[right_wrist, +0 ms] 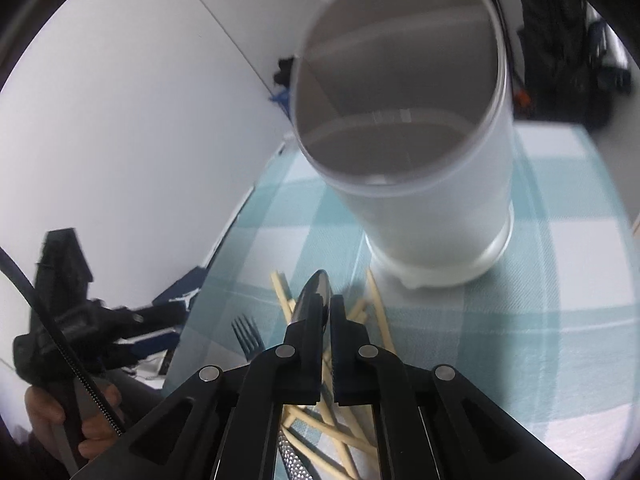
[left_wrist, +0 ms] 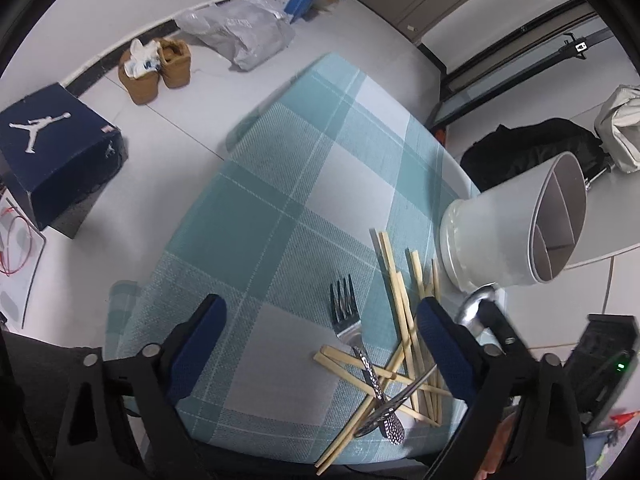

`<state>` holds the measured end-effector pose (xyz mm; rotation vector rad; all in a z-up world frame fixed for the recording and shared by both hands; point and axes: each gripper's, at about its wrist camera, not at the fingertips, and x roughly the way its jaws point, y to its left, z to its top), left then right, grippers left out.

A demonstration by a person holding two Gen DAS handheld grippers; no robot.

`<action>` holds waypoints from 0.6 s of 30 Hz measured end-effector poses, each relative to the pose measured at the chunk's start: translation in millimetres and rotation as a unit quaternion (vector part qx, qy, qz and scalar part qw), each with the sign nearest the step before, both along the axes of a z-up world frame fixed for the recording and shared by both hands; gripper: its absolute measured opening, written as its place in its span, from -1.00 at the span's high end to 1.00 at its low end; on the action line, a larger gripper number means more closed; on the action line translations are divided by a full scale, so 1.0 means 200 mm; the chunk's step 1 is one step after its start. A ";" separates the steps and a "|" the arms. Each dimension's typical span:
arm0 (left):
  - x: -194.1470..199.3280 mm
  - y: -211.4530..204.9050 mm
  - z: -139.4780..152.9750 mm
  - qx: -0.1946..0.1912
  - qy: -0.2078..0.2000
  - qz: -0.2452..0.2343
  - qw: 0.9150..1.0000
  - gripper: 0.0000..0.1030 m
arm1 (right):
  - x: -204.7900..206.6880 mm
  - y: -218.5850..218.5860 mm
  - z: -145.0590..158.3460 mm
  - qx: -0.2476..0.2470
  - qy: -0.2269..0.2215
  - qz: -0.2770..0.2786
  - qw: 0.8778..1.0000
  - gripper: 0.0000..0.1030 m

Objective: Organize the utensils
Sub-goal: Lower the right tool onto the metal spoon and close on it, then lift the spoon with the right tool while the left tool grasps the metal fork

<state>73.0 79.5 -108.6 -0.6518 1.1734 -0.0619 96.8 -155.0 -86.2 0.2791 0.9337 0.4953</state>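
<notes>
Right tool clamped on spoon, bowl poking out past tips toward 12 o'clock. Divided white holder stands just beyond, at 1 o'clock, upright on checked bench. Chopsticks and fork lie heaped at 6 o'clock below. Left tool gapes wide, empty, above heap. Step: carrying spoon to holder. Next: raise above rim, tip handle down into one compartment, release.

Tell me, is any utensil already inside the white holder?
No, the divided compartments of the white holder look empty in the left wrist view.
</notes>
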 end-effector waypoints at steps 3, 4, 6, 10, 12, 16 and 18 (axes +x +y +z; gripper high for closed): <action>0.01 -0.02 -0.03 -0.002 0.008 -0.010 1.000 -0.58 | -0.04 -0.01 0.08 -0.008 -0.035 0.002 0.999 0.98; 0.01 -0.03 -0.03 -0.002 0.010 -0.015 1.000 -0.55 | -0.06 -0.02 0.11 -0.010 -0.046 0.002 0.999 0.98; 0.02 -0.05 -0.04 0.004 0.015 -0.026 1.000 -0.51 | -0.07 -0.04 0.14 -0.006 -0.057 0.000 0.998 0.99; 0.02 -0.10 -0.06 0.026 0.020 -0.047 0.998 -0.46 | -0.13 -0.10 0.22 -0.004 -0.086 -0.011 0.996 0.99; 0.01 -0.14 -0.05 0.047 0.018 -0.056 0.997 -0.46 | -0.15 -0.13 0.25 -0.005 -0.099 -0.017 0.995 0.99; 0.01 -0.19 -0.04 0.086 0.013 -0.072 0.994 -0.44 | -0.18 -0.18 0.29 -0.008 -0.117 -0.025 0.993 0.99; 0.01 -0.20 -0.04 0.101 0.010 -0.073 0.992 -0.23 | -0.19 -0.20 0.31 -0.008 -0.121 -0.028 0.992 0.99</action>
